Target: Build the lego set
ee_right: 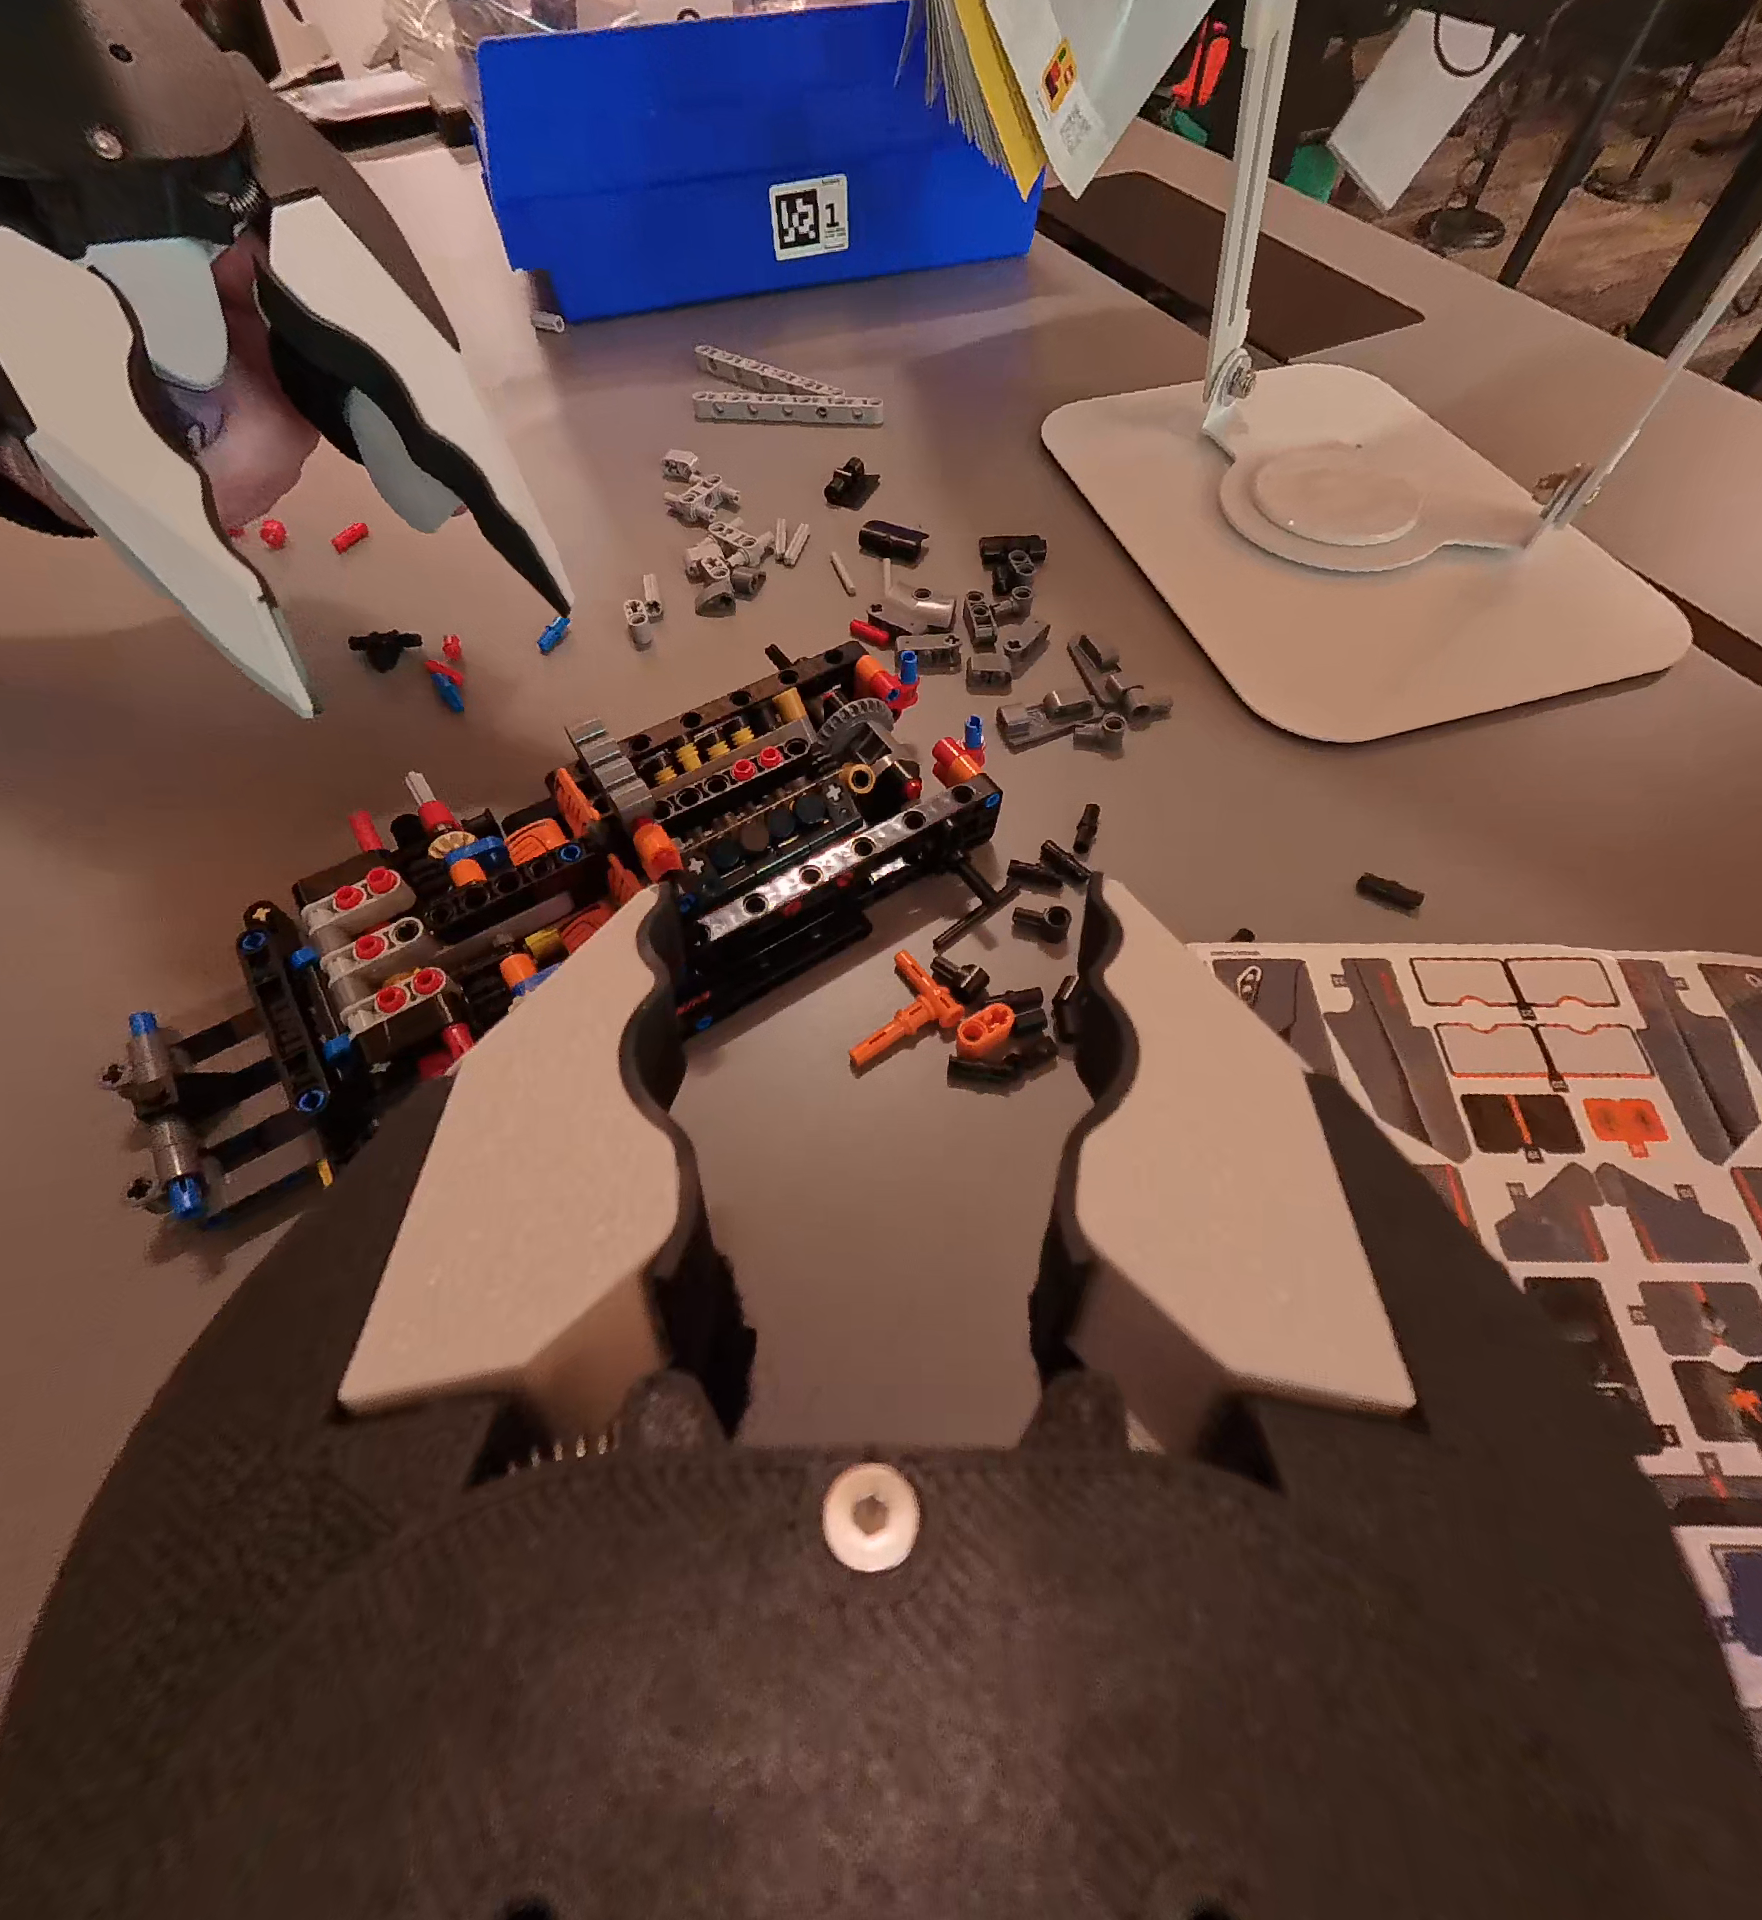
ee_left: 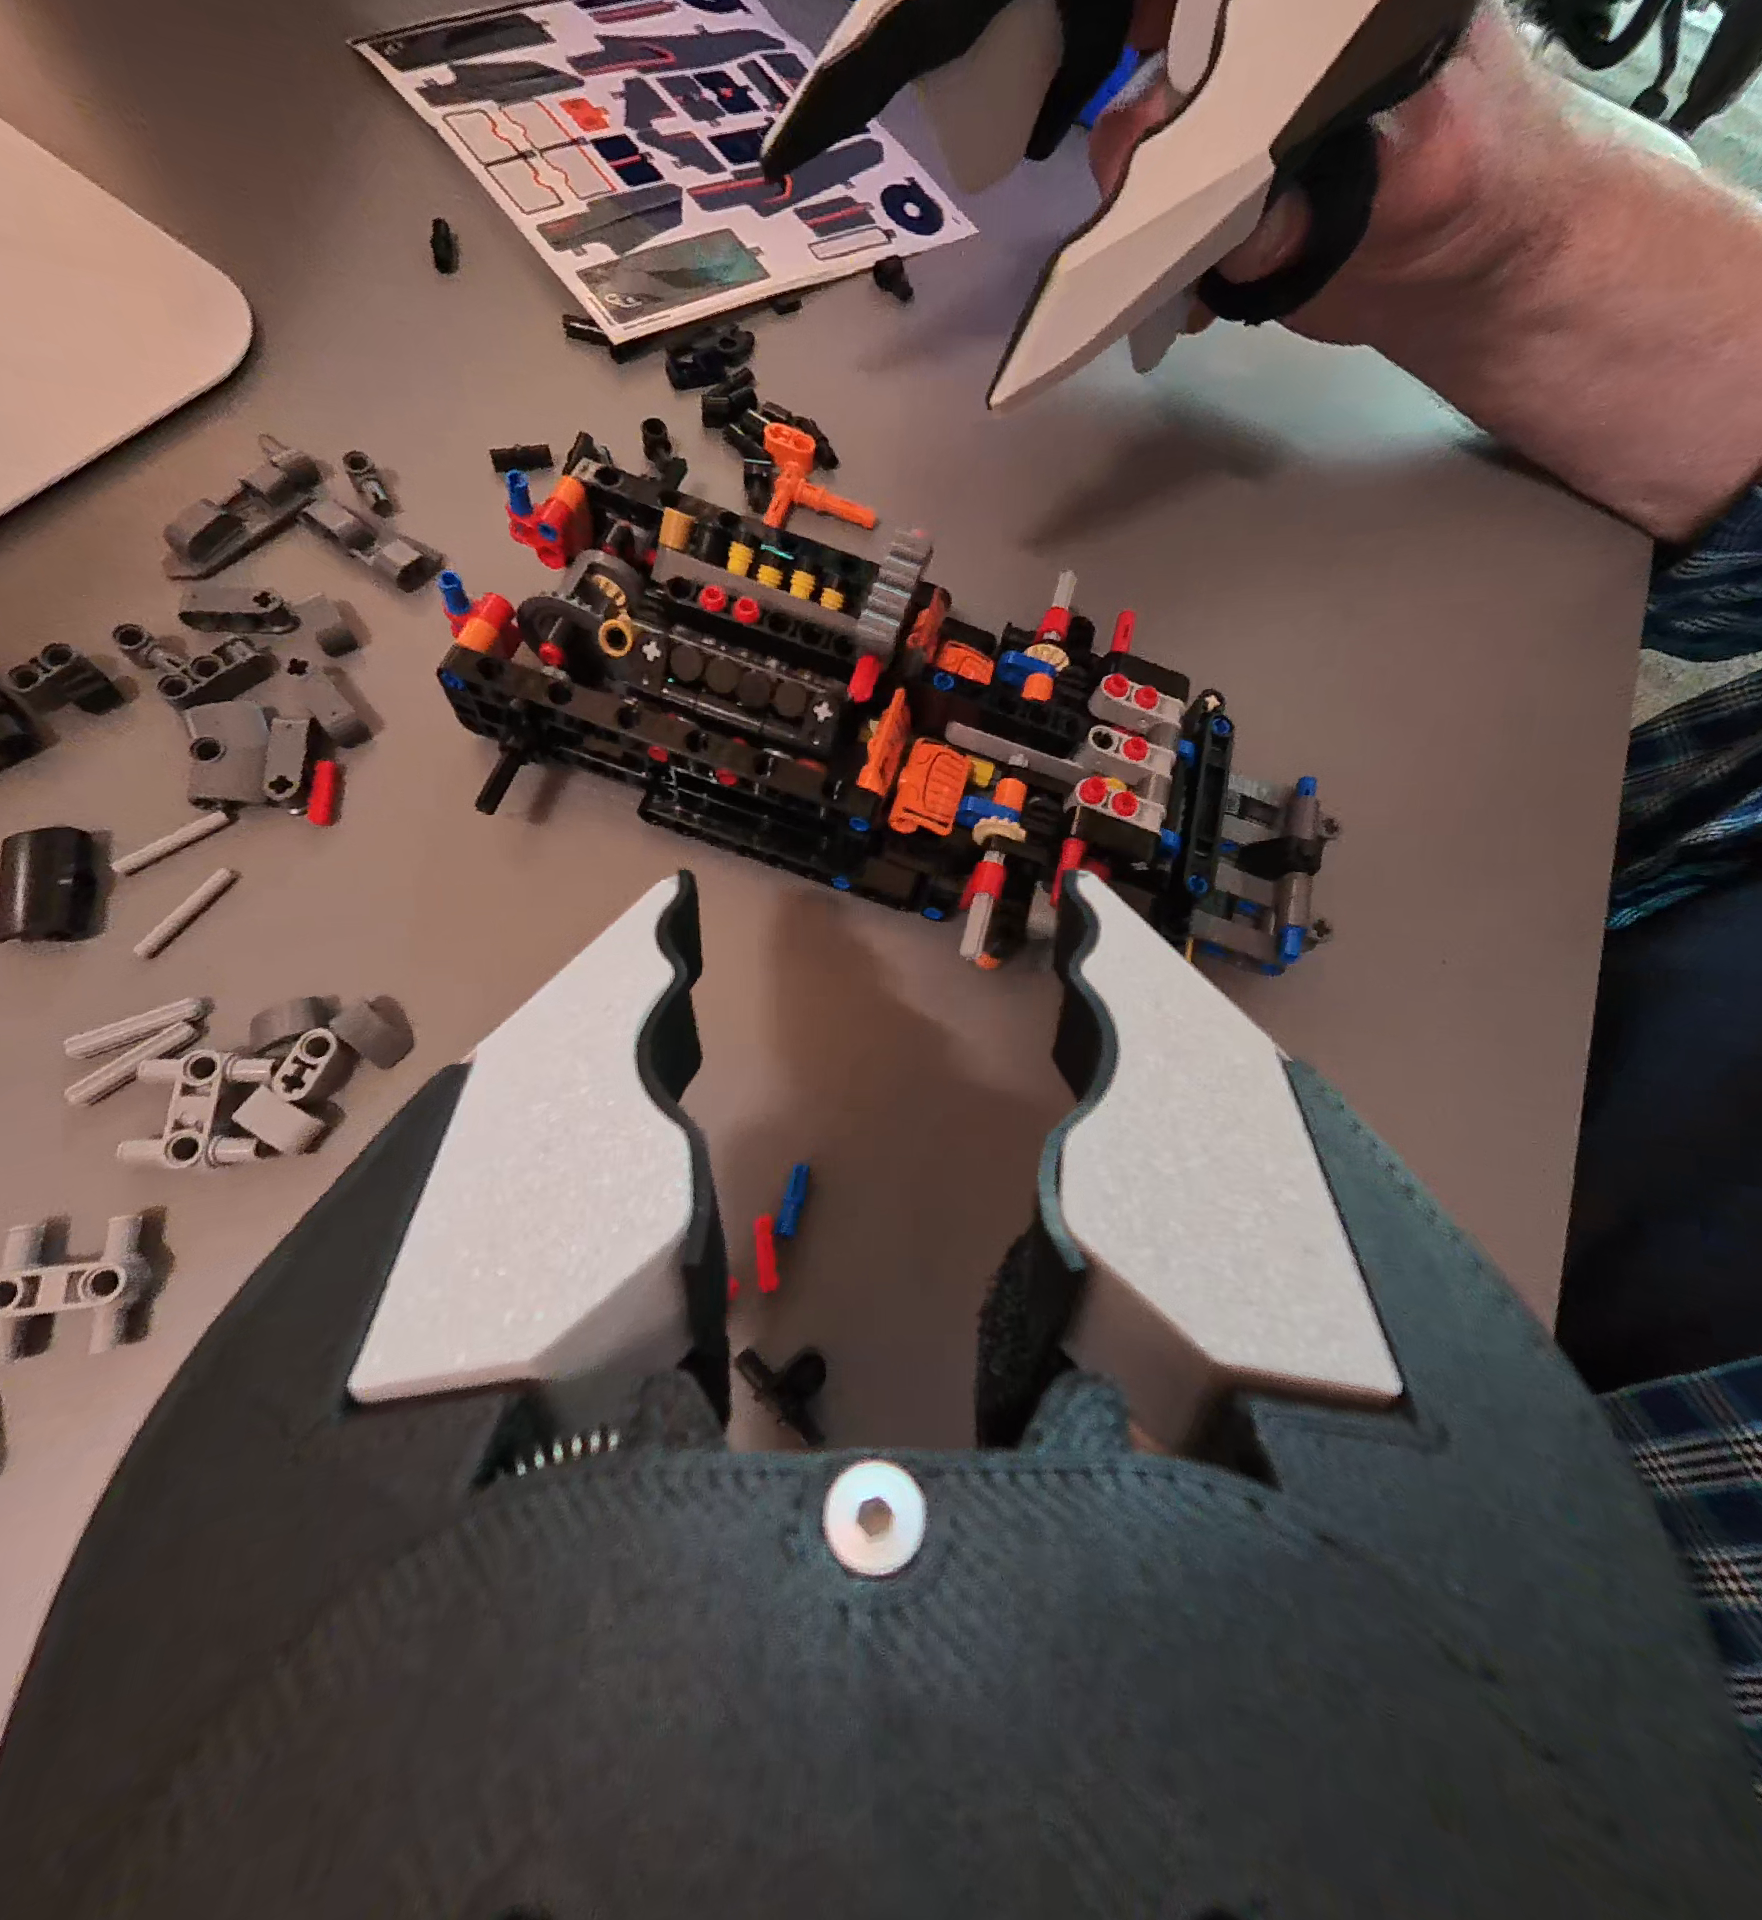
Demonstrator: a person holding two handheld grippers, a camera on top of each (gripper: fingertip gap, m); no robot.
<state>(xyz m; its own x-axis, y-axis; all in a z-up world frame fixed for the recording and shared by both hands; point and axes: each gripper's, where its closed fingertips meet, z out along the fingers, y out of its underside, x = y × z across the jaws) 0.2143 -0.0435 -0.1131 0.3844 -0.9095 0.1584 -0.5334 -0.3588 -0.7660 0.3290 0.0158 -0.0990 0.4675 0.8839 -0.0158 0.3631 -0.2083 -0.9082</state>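
Observation:
A half-built black, orange and grey lego chassis (ee_left: 856, 717) lies on the grey table; it also shows in the right wrist view (ee_right: 586, 904). My left gripper (ee_left: 877, 883) is open and empty, just short of the chassis's near side. My right gripper (ee_right: 872, 894) is open and empty, its left finger over the chassis's edge, above a pile of black and orange pins (ee_right: 991, 1023). The right gripper also shows in the left wrist view (ee_left: 970, 239), held high by a hand. The left gripper shows in the right wrist view (ee_right: 420, 644), open over small red and blue pins (ee_right: 446, 675).
Loose grey parts (ee_left: 233, 665) lie left of the chassis. A sticker sheet (ee_left: 669, 156) lies behind it, also in the right wrist view (ee_right: 1542, 1164). A blue bin (ee_right: 752, 156) stands at the back. A white lamp base (ee_right: 1365, 561) sits at the right. A person's checked sleeve (ee_left: 1739, 665) is at the table's edge.

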